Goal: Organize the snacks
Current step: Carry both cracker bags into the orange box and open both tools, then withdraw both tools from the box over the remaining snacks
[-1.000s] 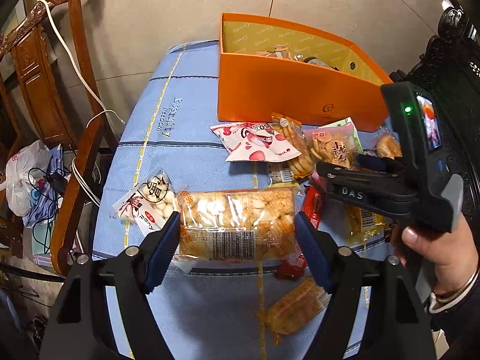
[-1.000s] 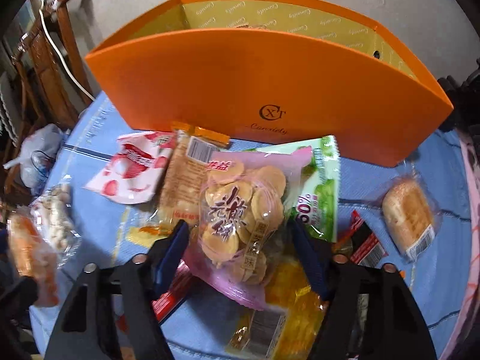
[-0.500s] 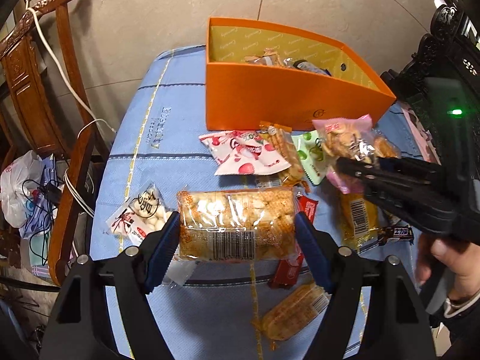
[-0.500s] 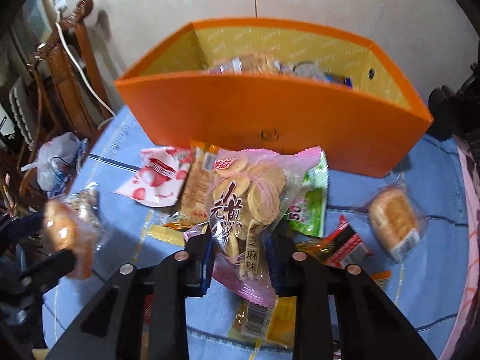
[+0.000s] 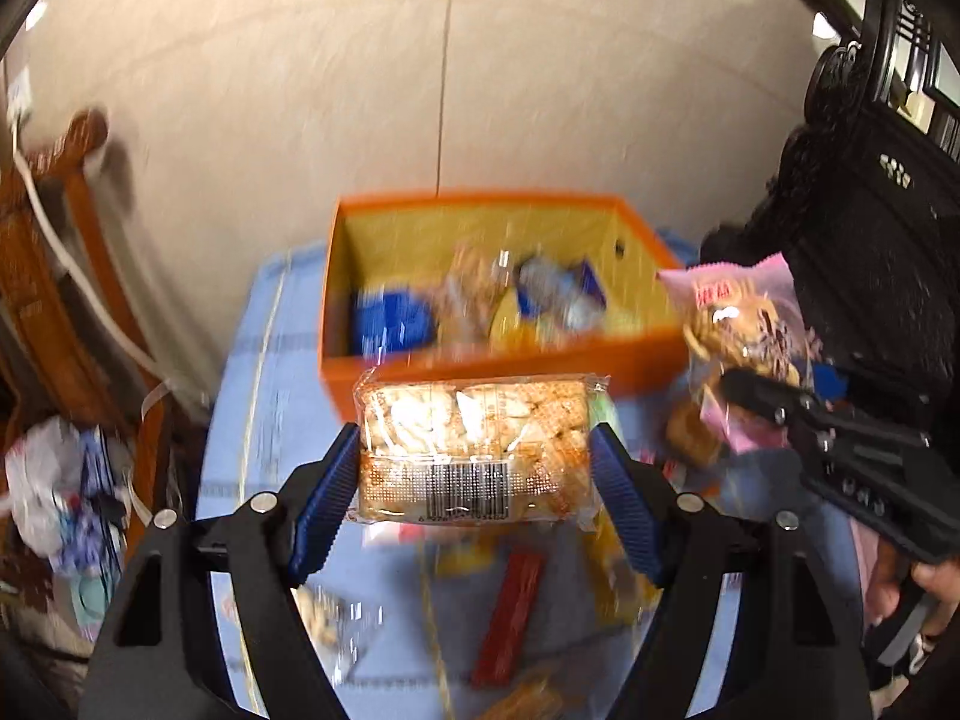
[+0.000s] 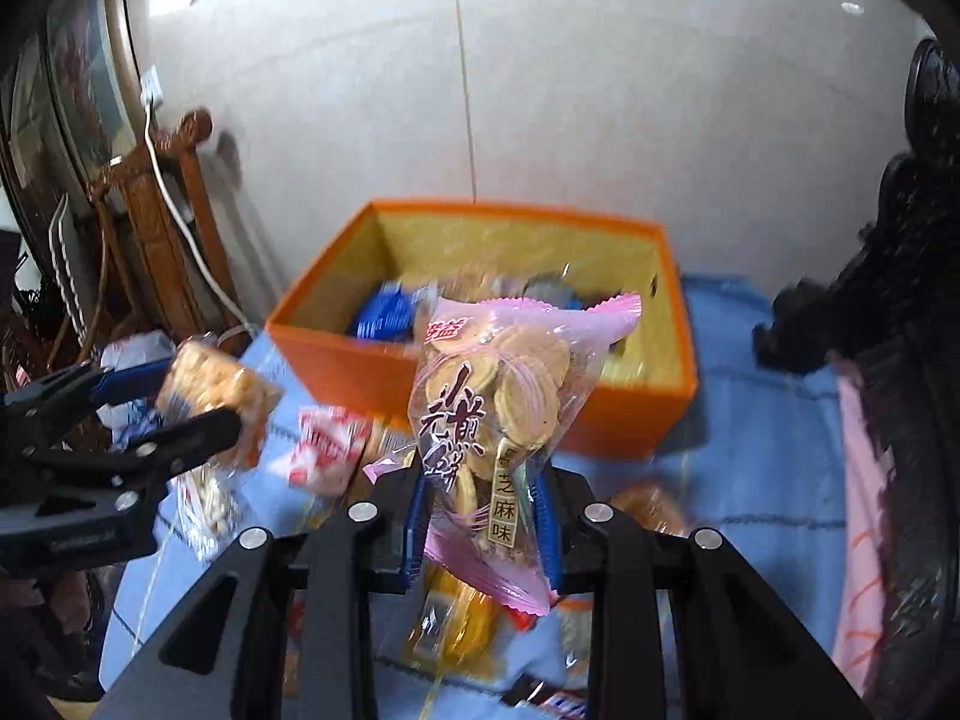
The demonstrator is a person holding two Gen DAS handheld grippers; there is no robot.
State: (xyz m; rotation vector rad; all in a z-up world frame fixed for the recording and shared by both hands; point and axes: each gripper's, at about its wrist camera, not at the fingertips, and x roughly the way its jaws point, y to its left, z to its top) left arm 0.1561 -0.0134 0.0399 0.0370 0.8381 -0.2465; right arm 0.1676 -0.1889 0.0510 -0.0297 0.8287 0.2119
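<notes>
The left gripper is clamped on a clear cracker pack, which is held crosswise between both pads with its barcode facing the camera, above the blue cloth. The right gripper is pinched tight on the lower part of a pink biscuit bag, which stands upright above the pads. Beyond both, the orange box is seen on the cloth, already partly filled with blurred packets.
</notes>
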